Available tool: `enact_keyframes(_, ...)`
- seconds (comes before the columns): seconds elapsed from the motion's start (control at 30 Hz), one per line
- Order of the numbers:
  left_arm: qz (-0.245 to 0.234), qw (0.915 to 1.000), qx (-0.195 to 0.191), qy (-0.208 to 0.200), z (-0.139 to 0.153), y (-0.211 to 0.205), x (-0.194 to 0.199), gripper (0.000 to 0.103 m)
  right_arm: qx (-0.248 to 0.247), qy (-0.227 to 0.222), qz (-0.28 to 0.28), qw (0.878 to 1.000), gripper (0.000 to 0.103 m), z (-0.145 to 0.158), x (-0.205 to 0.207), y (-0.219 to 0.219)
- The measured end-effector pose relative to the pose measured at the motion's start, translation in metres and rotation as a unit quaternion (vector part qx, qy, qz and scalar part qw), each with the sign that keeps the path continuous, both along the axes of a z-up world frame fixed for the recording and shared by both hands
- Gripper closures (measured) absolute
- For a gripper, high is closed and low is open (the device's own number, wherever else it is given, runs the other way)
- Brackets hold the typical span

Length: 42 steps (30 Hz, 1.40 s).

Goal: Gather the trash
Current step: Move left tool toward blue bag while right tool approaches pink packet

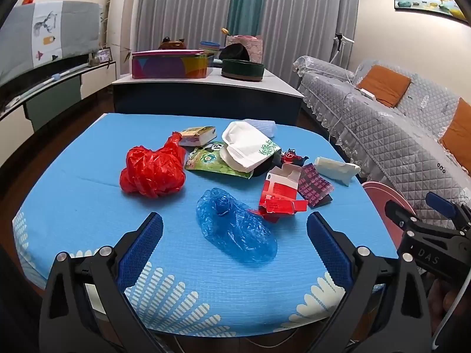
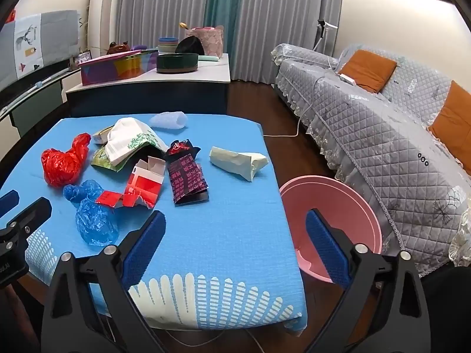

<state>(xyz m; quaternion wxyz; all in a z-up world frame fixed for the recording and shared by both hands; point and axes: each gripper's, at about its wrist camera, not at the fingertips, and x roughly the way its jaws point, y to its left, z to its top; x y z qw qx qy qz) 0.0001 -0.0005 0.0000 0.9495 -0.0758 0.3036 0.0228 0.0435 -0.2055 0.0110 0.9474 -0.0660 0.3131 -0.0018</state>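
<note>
Both the left gripper (image 1: 234, 236) and the right gripper (image 2: 235, 234) hover with jaws spread wide and empty over the blue tabletop (image 1: 73, 194), where the trash (image 1: 235, 164) lies scattered, a pink basin (image 2: 332, 206) standing beside its edge.

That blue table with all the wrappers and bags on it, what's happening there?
A person is holding two hand-held grippers over the blue-covered table, about to clear rubbish. Both the left gripper and right gripper are open and empty. Nothing is picked up yet: the crumpled red plastic bag, the blue plastic bag and the torn red carton lie on the table. A pink plastic tub stands beside it.
</note>
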Motion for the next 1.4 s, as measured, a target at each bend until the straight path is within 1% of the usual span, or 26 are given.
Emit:
enact_keyframes(0.13,-0.004,1.0,0.008,-0.001,0.001,-0.002,0.0,0.009,0.005,-0.003,0.0,1.0,0.011,0.003,0.001,0.002)
enact_keyframes(0.17,-0.004,1.0,0.008,-0.002,0.0,-0.009,0.003,0.009,0.007,-0.004,0.0,1.0,0.011,0.002,0.0,0.001)
enact_keyframes(0.33,-0.002,1.0,0.007,-0.004,0.002,-0.003,0.0,0.01,0.01,-0.009,-0.006,1.0,0.011,0.003,0.0,-0.001)
enact_keyframes(0.5,-0.01,0.9999,0.011,0.0,0.002,-0.008,0.001,0.009,0.016,-0.009,-0.008,1.0,0.012,0.003,0.0,-0.002)
enact_keyframes(0.63,-0.012,0.9998,0.014,-0.006,0.003,-0.01,0.0,0.009,0.012,-0.013,-0.011,1.0,0.012,0.002,-0.002,-0.004)
enact_keyframes(0.67,-0.012,0.9997,0.017,-0.013,0.003,-0.011,-0.001,0.009,0.011,-0.013,-0.012,1.0,0.012,0.002,-0.002,-0.003)
enact_keyframes(0.8,-0.013,0.9997,0.02,-0.003,0.002,-0.011,0.0,0.009,0.01,-0.014,-0.015,1.0,0.012,0.002,-0.003,-0.005)
enact_keyframes(1.0,-0.015,0.9997,0.016,-0.01,0.001,-0.013,0.0,0.011,0.007,-0.013,-0.013,1.0,0.012,0.001,-0.003,-0.005)
enact_keyframes(1.1,-0.013,0.9994,0.019,-0.026,0.001,-0.013,-0.001,0.012,0.007,-0.013,-0.014,1.0,0.012,0.001,-0.003,-0.005)
enact_keyframes(1.17,-0.012,0.9993,0.025,-0.025,0.001,-0.014,0.0,0.012,0.007,-0.013,-0.013,1.0,0.012,0.001,-0.003,-0.005)
enact_keyframes(1.23,-0.012,0.9991,0.033,-0.023,0.001,-0.015,0.0,0.013,0.007,-0.013,-0.013,1.0,0.012,0.001,-0.003,-0.005)
enact_keyframes(1.3,-0.012,0.9992,0.031,-0.023,0.001,-0.015,0.0,0.015,0.007,-0.013,-0.013,1.0,0.012,0.001,-0.003,-0.005)
enact_keyframes(1.33,-0.012,0.9992,0.031,-0.022,0.001,-0.014,0.0,0.019,0.007,-0.013,-0.013,1.0,0.012,0.001,-0.003,-0.005)
enact_keyframes(1.4,-0.012,0.9984,0.042,-0.037,0.003,-0.016,-0.001,0.025,0.007,-0.013,-0.014,1.0,0.012,0.002,-0.003,-0.005)
